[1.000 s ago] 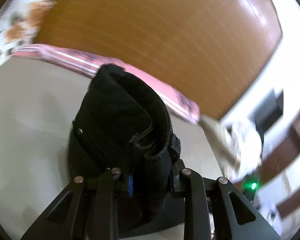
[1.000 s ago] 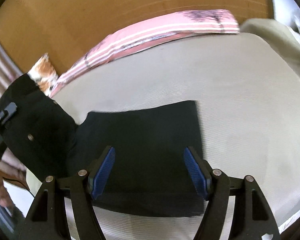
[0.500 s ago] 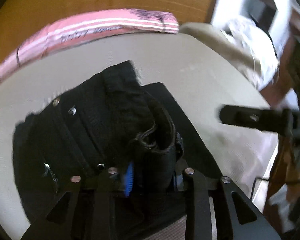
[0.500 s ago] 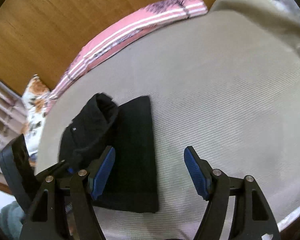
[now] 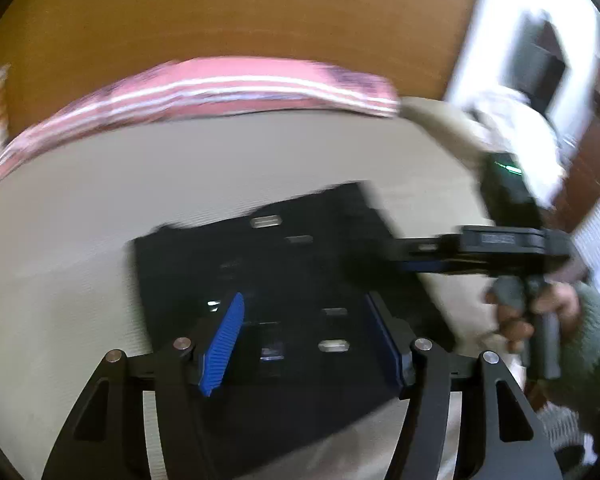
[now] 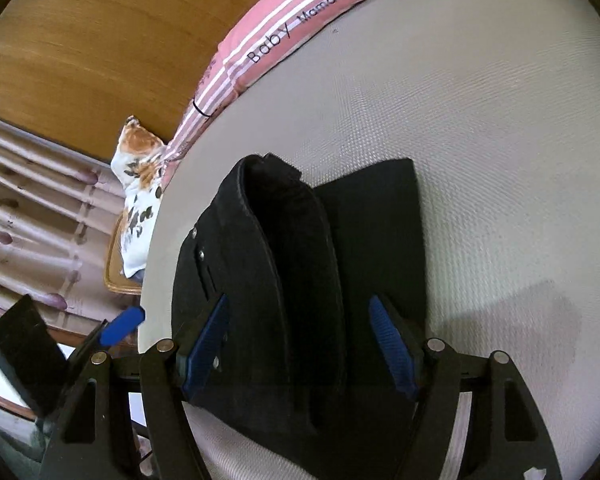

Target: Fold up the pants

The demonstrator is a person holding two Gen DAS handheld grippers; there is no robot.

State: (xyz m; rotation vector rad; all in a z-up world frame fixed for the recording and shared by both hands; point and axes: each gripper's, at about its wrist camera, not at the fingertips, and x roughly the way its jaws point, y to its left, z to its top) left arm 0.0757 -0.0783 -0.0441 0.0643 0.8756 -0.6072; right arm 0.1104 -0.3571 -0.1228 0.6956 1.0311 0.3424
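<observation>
Left tool [image 5: 304, 344] spread wide, right tool [image 6: 300, 344] spread wide, both empty

Left view motion-blurred | right view sharp | daylight | fisheye-warped edges

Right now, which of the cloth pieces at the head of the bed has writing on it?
The pink striped cloth along the mattress edge; "Baby Mama" is printed on it. The floral cushion beside it has only orange and dark blotches, and the black pants show no lettering.

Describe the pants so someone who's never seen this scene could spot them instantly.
Start from the wide beige mattress edged by a pink striped cloth. Near its left edge lies a black bundle: the pants, between the right gripper's open fingers. They're the only black garment, with the thick waistband doubled over.
</observation>
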